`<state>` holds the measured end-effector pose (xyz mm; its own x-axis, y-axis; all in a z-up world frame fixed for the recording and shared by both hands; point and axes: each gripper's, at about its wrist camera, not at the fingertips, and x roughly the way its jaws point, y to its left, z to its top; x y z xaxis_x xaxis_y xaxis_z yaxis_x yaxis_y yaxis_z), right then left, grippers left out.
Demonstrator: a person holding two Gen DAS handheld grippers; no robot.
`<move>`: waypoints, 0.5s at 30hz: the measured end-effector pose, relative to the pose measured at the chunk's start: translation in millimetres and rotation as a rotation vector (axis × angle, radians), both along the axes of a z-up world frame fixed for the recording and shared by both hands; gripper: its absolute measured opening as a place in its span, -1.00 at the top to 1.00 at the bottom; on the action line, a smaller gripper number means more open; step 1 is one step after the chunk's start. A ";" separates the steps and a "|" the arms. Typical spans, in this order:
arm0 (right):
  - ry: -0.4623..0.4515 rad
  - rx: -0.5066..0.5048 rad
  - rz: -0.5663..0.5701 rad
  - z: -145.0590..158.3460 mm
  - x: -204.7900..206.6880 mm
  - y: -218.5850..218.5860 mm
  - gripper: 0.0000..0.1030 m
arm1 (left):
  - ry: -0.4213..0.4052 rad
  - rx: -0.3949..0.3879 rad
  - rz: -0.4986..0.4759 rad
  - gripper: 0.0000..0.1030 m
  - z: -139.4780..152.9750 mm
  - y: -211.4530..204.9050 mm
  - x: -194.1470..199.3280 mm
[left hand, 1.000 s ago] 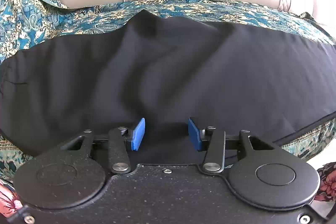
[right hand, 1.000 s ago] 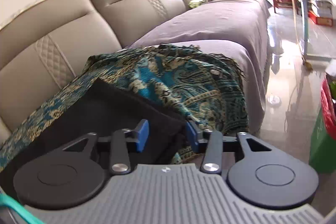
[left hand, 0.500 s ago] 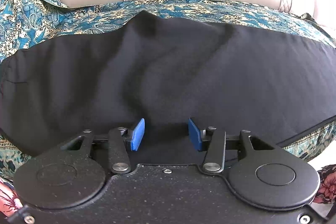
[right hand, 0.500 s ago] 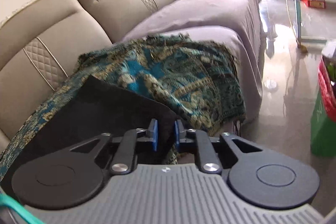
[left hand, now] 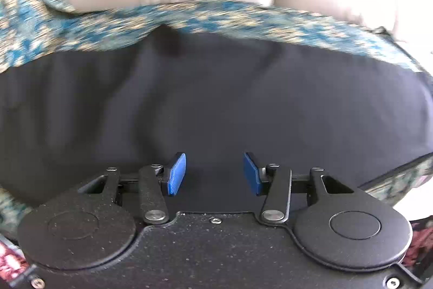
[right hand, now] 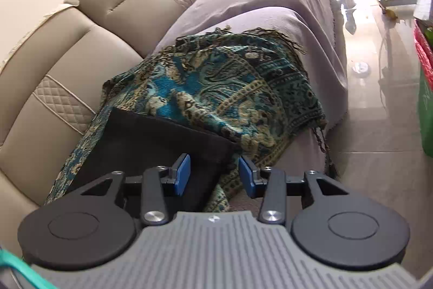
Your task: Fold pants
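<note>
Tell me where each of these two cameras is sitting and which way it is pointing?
Left wrist view: sits on the left claw, looking down along its blue fingers at the black pants spread on a patterned throw; sofa back behind.
Right wrist view: sits on the right claw, facing along the sofa toward the tiled floor; its jaws are opening, with the pants' corner between them.
Shared: pants, throw, sofa. No part of the person shows in either view.
</note>
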<state>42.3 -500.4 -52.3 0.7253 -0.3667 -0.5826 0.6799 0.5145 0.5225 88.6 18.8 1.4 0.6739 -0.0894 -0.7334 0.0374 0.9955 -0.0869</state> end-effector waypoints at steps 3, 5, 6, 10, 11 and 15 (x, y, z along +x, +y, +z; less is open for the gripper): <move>0.023 -0.059 0.029 4.2 7.1 7.9 -0.15 | -0.023 -0.033 -0.093 0.11 6.1 -35.0 7.4; 0.044 -0.096 0.043 6.8 12.9 12.0 -0.14 | -0.034 -0.048 -0.154 0.11 8.5 -61.0 11.0; 0.049 -0.102 0.046 7.2 14.7 12.3 -0.14 | -0.037 -0.056 -0.195 0.11 9.8 -78.3 13.2; 0.033 -0.113 0.036 10.0 16.5 10.5 0.11 | -0.043 -0.095 -0.314 0.10 12.1 -137.0 15.9; 0.025 -0.125 0.041 11.7 15.9 11.6 0.14 | -0.045 -0.105 -0.337 0.10 12.2 -151.2 15.4; 0.017 -0.174 0.071 17.7 18.0 17.8 0.23 | -0.055 -0.090 -0.378 0.07 5.3 -209.1 14.1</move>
<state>60.3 -482.7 -34.5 0.7439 -0.4111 -0.5269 0.6462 0.6434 0.4104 102.7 -190.2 6.7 0.6194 -0.4013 -0.6748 0.4072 0.8991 -0.1609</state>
